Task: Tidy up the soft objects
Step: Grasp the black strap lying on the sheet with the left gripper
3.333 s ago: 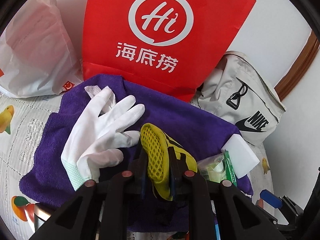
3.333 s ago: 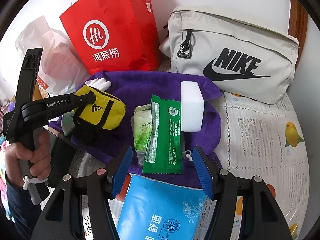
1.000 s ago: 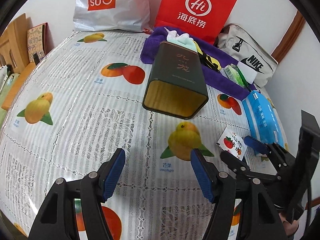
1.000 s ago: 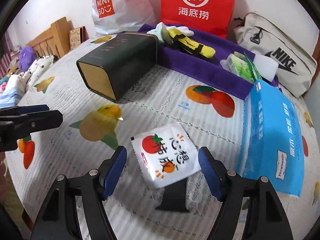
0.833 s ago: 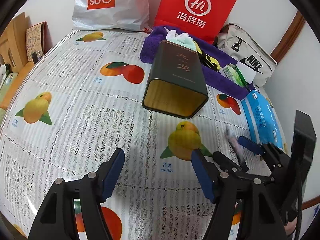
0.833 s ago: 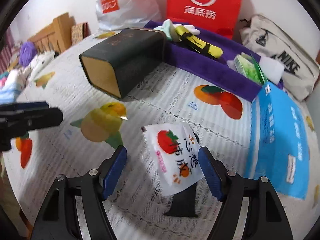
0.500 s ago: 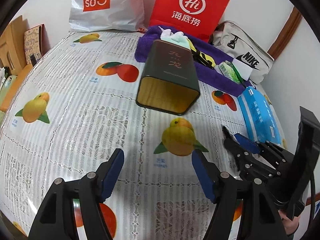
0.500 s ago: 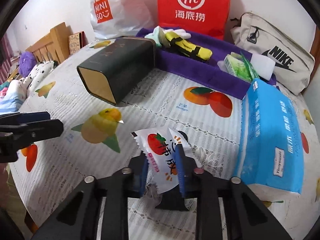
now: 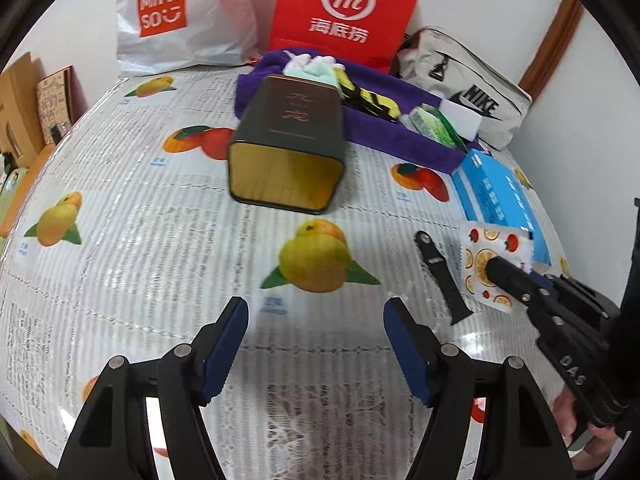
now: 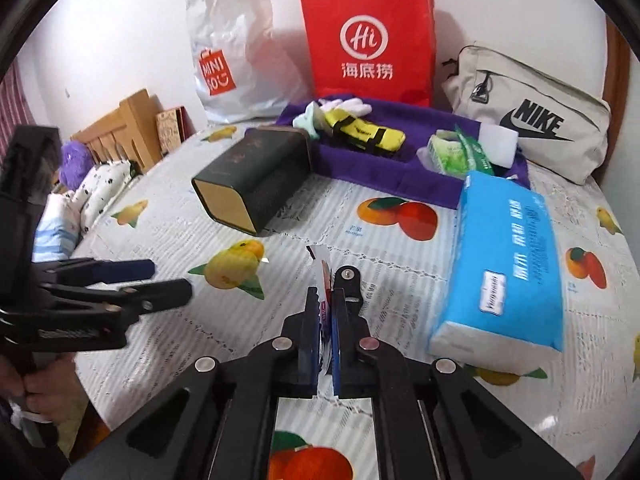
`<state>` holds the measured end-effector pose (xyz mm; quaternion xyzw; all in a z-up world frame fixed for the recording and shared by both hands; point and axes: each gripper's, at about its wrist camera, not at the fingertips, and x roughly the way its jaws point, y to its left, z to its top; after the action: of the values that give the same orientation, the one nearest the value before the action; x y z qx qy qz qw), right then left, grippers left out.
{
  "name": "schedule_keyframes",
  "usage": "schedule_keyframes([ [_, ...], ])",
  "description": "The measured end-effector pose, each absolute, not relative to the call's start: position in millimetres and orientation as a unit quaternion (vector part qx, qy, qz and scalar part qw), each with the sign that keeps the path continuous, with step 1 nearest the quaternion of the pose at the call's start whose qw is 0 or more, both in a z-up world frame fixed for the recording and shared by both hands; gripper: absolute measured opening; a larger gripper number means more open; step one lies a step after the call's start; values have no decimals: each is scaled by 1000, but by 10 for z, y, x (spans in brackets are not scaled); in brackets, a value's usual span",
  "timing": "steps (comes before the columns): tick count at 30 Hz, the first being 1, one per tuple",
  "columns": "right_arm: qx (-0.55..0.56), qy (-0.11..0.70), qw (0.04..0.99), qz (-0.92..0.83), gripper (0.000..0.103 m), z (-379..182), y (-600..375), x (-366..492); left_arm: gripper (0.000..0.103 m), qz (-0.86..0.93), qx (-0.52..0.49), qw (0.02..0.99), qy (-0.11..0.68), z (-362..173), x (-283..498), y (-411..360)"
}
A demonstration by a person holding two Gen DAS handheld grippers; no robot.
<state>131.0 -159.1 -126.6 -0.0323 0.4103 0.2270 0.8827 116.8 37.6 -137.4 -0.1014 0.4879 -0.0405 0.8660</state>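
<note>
The right tongs [image 10: 326, 308] are pressed together on a small white packet [image 10: 323, 276] printed with tomatoes and orange slices, held on edge just above the counter [image 10: 380, 248], near the long blue tissue pack [image 10: 508, 264] on the right. In the left wrist view the same packet [image 9: 490, 264] shows flat-on at the right, pinched near its lower edge. The left tongs [image 9: 316, 344] are spread with nothing between them, over the fruit-patterned cloth at the near side. A dark tin [image 9: 288, 148] lies on its side in the middle. Behind it, a purple towel [image 9: 392, 124] carries a white glove [image 10: 352, 106], a yellow pouch [image 10: 364, 132], green packets [image 10: 456, 152] and a white sponge [image 10: 498, 140]. A red paper bag [image 9: 348, 12], a white plastic bag [image 9: 180, 20] and a grey bag [image 10: 532, 120] stand along the far wall.
</note>
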Motion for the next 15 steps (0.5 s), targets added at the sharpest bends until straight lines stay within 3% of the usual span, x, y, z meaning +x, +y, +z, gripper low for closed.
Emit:
schedule_keyframes([
  [15, -11, 399, 897, 190, 4, -1177, -2191, 1057, 68, -65, -63, 863, 497, -1493, 1305, -244],
])
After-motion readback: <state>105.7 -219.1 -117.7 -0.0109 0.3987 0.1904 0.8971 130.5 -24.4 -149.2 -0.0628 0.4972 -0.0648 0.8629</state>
